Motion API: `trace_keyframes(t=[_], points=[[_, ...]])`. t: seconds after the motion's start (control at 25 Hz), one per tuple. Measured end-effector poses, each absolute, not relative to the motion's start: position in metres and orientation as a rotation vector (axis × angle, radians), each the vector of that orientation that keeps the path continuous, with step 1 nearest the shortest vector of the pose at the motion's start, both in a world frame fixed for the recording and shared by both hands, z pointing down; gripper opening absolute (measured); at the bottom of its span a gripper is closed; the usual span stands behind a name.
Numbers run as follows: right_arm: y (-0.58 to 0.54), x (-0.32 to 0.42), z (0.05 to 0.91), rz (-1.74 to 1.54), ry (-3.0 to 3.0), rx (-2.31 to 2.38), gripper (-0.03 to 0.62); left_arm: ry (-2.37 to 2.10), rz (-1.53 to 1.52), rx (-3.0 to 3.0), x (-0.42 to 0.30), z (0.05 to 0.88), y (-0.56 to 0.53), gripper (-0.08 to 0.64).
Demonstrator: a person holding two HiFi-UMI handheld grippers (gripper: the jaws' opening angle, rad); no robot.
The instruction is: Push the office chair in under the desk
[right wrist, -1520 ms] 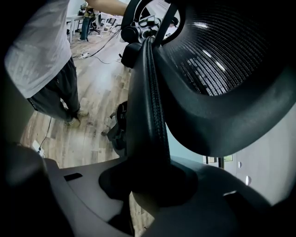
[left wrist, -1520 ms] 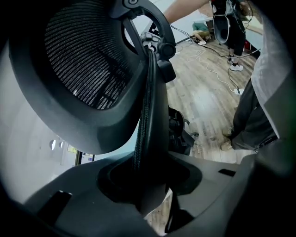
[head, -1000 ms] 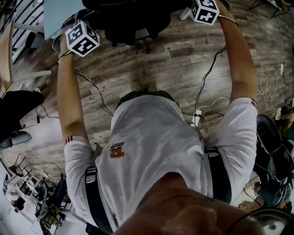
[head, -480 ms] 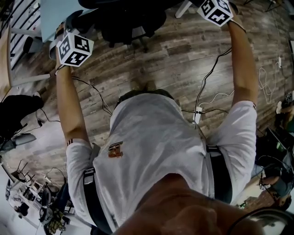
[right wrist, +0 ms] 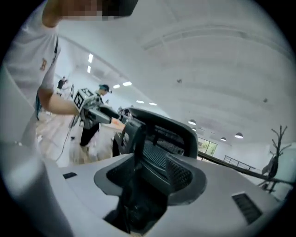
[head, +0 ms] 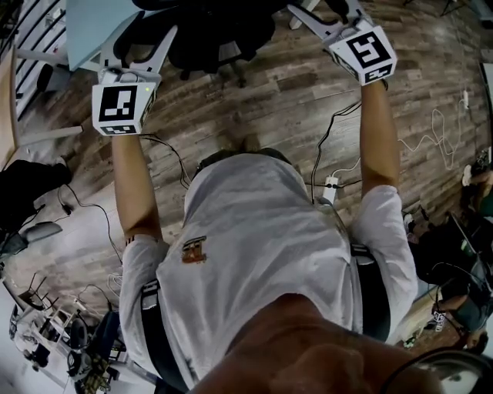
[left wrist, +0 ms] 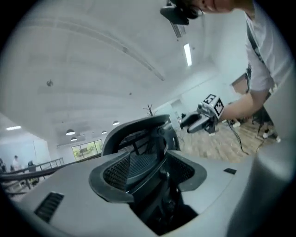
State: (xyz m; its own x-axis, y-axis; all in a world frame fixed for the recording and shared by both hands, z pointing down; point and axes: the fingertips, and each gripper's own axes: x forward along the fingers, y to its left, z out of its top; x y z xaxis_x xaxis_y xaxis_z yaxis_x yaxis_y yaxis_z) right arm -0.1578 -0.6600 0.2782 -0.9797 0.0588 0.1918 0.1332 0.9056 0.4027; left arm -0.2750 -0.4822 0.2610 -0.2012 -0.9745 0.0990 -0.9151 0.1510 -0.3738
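Two grippers, left (head: 139, 40) and right (head: 323, 13), now higher; jaws just opened, apart, empty; chair (head: 209, 35) just ahead.

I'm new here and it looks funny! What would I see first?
Two grippers with black-and-white marker cubes, the left gripper and right gripper, reach out at the top of the head view; their jaws have just been opening and hold nothing. Between them stands a black chair on the wood floor. The person's white shirt fills the middle.
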Motion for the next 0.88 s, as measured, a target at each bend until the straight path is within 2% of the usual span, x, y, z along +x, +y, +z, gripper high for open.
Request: trace_keyframes(t=[0.08,0.24,0.6,0.88], points=[[-0.63,-0.151,0.267,-0.494,-3.018,-0.195,0.203,2.248,-0.332,-1.908,-0.258,0.247,-0.48,0.263],[-0.582,-0.141,0.253,-0.232,-3.198,-0.281,0.135,2.229,-0.087,-1.957,-0.228,0.237,-0.478,0.191],[-0.538,-0.136,0.256,0.009,-3.316,-0.287,0.051,2.223,0.116,-1.966,-0.195,0.238,-0.476,0.04],[-0.527,-0.138,0.271,0.03,-3.314,-0.279,0.038,2.21,0.076,-1.995,-0.184,0.252,-0.479,0.023]])
